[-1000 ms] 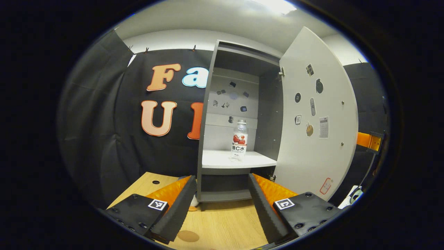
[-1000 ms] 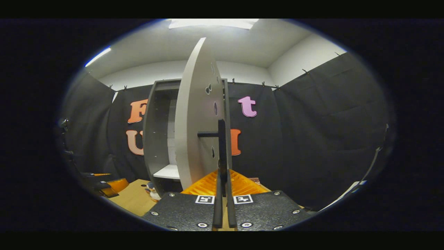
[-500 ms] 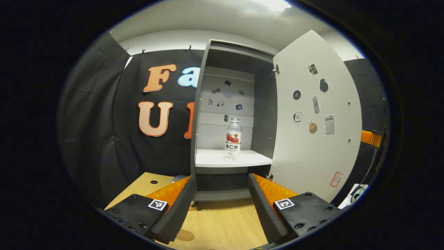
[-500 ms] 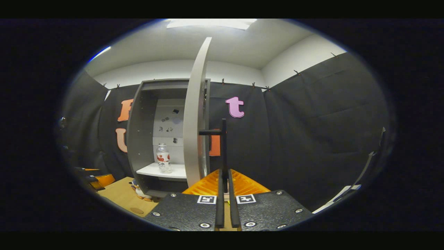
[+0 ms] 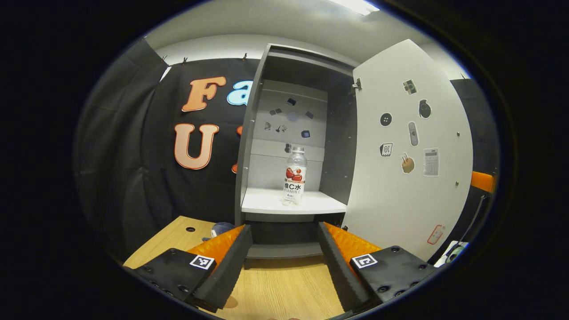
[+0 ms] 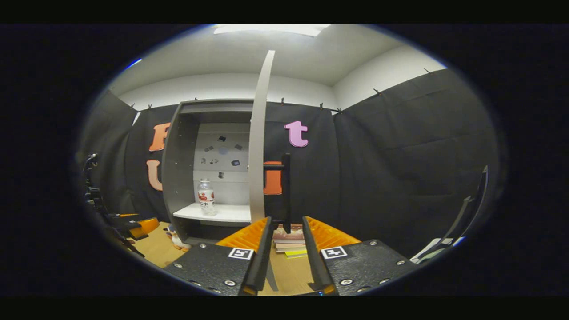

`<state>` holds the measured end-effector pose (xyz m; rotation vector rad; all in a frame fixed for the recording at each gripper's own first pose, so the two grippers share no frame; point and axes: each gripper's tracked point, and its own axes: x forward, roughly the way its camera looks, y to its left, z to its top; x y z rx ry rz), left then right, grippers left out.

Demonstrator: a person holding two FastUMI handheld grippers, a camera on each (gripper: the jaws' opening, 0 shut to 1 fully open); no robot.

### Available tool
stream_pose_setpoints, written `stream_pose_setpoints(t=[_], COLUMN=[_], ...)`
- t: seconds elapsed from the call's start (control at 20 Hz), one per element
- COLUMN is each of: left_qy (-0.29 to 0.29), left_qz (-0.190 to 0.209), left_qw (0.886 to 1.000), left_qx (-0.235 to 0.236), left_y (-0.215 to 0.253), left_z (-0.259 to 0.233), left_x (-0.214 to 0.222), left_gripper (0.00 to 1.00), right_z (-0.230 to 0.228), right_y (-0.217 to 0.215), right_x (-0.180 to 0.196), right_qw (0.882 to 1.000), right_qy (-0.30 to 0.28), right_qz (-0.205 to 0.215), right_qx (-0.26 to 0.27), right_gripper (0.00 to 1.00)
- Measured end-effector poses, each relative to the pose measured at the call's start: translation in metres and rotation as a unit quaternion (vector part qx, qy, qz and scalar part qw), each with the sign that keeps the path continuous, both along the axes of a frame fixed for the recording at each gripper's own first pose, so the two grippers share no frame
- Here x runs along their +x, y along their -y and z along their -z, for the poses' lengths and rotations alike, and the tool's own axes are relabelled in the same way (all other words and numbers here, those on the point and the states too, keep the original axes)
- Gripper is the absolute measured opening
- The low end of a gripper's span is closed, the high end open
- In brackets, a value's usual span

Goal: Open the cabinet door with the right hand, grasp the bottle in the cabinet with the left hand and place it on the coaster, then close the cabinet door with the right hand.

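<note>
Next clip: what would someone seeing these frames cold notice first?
Probably the grey cabinet with its pale door swung wide to the right, stickers dotting the door's inner face. A clear bottle stands upright, alone on the white shelf. The left gripper is open and aimed at it from short of the cabinet, while the right gripper has its fingers apart around the door's dark handle.

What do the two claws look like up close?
Each claw has two long wedge-shaped fingers with ridged inner faces. Behind them sit flat, speckled black plates held on with round screws, and each plate carries a small square black-and-white marker. You can see this on the left claw in the left gripper view and on the right claw in the right gripper view.
</note>
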<state>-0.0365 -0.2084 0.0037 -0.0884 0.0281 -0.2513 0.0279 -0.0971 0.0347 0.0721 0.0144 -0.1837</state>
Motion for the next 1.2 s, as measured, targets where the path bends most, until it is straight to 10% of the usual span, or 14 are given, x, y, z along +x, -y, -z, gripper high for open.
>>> stream_pose_setpoints(t=[0.65,1.2], left_qy=[0.026,0.037], left_qz=[0.081,0.132], left_qw=[0.996,0.99], left_qx=[0.009,0.035], left_y=[0.04,0.077], left_z=[-0.018,-0.005], left_x=[0.135,0.247], left_gripper=[0.96,0.96], right_z=[-0.005,0.003], right_y=[-0.045,-0.07], right_x=[0.013,0.054], right_qw=[1.0,1.0], right_qy=[0.013,0.004], right_qz=[-0.013,0.004], right_qx=[0.003,-0.002], right_gripper=[0.83,0.91])
